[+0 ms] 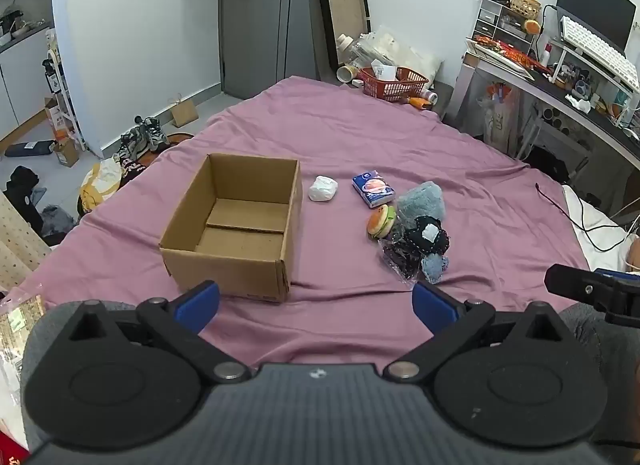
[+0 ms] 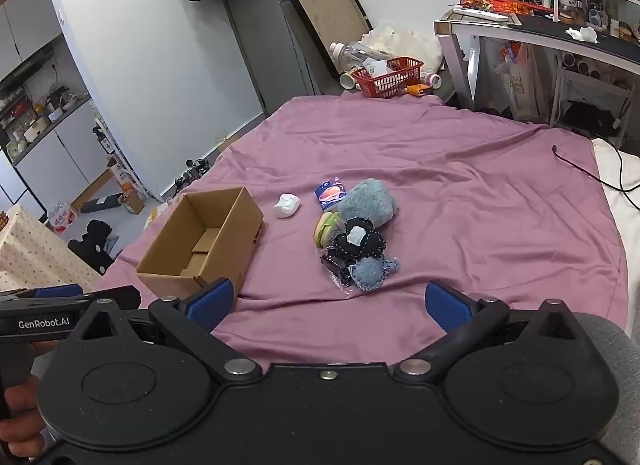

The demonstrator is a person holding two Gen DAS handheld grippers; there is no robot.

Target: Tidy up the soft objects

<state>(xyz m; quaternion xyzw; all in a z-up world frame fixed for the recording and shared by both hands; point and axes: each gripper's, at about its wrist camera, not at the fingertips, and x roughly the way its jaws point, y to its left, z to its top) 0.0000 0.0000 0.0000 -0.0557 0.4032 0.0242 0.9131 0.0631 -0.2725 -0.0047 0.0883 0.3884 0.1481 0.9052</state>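
An open, empty cardboard box (image 1: pixel 236 225) (image 2: pixel 200 241) sits on the purple sheet. To its right lie a white soft lump (image 1: pixel 322 188) (image 2: pixel 286 205), a blue tissue pack (image 1: pixel 373 187) (image 2: pixel 329 192), a burger plush (image 1: pixel 381 221) (image 2: pixel 325 228), a blue fluffy plush (image 1: pixel 422 202) (image 2: pixel 370 202), a black knitted piece (image 1: pixel 426 235) (image 2: pixel 360 243), a small blue knitted piece (image 1: pixel 434 266) (image 2: pixel 370 271) and a clear bag of dark items (image 1: pixel 400 255) (image 2: pixel 338 267). My left gripper (image 1: pixel 316 303) is open and empty, near the box's front. My right gripper (image 2: pixel 328 305) is open and empty, in front of the pile.
The purple sheet (image 1: pixel 360 137) (image 2: pixel 460 185) covers the bed. A red basket (image 1: pixel 394 83) (image 2: pixel 388 75) stands at the far edge. A desk (image 1: pixel 560 81) (image 2: pixel 540 33) is at the right; a black cable (image 2: pixel 580 169) lies near the right edge. Clutter lies on the floor at left.
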